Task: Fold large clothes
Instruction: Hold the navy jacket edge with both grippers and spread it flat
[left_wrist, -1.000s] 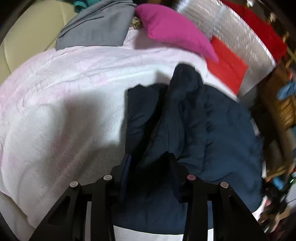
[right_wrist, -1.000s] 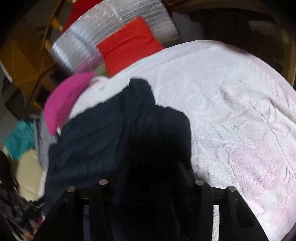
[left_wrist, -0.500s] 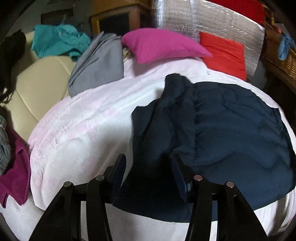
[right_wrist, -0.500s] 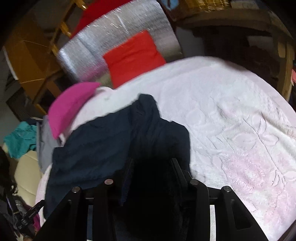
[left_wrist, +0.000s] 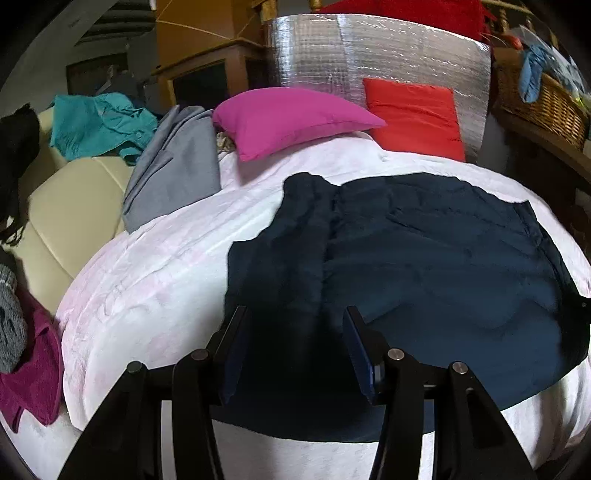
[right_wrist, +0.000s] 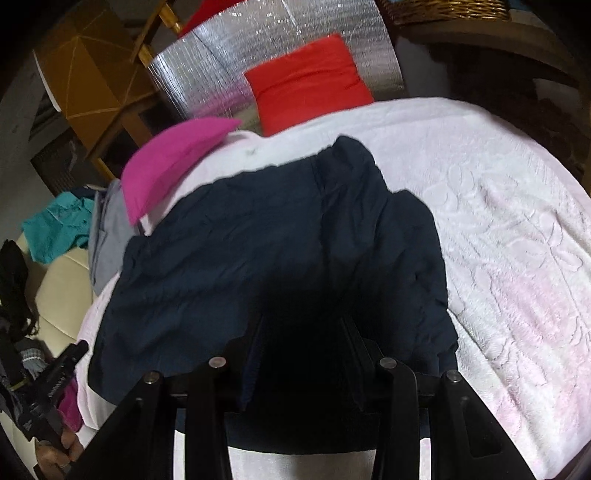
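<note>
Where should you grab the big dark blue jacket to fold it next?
Probably the near hem of the dark blue jacket, coming in low from the front edge of the white blanket. The jacket lies spread flat, so only its edges give the fingers something to pinch; that hem lies closest to both the left gripper and right gripper.

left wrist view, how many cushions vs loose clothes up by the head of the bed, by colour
Cushions: 2, a magenta fabric cushion and a red square cushion.
Loose clothes: 2, a grey folded garment and a teal crumpled shirt.
Total: 4.
</note>
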